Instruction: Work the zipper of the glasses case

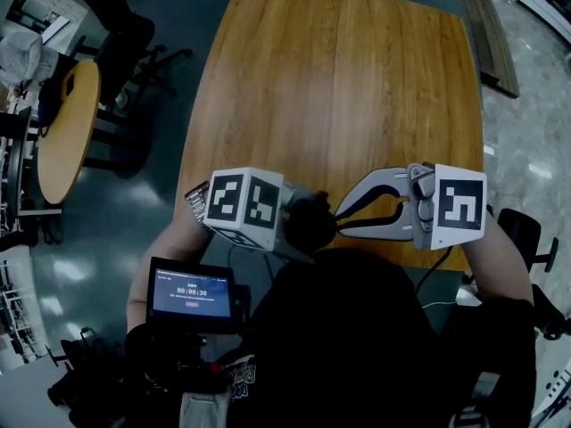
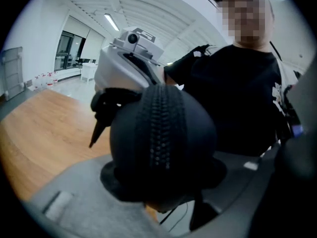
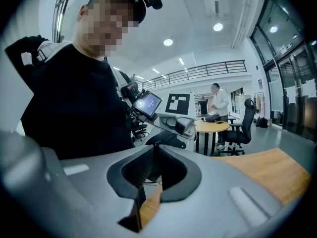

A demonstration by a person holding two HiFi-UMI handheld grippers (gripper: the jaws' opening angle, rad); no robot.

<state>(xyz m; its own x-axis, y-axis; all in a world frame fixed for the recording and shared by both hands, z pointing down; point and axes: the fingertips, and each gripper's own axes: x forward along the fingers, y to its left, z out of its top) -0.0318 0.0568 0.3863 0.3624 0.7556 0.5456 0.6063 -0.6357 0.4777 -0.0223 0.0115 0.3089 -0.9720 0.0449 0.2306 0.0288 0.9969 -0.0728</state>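
The left gripper [image 1: 287,230] holds the black glasses case [image 2: 198,133] in wide jaws above the near edge of the wooden counter [image 1: 339,87], with the closed zipper [image 2: 161,128] running over its rounded end. The right gripper [image 1: 339,222] reaches in from the right, its jaws drawn nearly together at the case. I cannot tell whether they pinch anything.

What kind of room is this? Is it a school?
Probably a big open office or lab hall: a round table with a swivel office chair, a railed upper walkway and tall glass walls.
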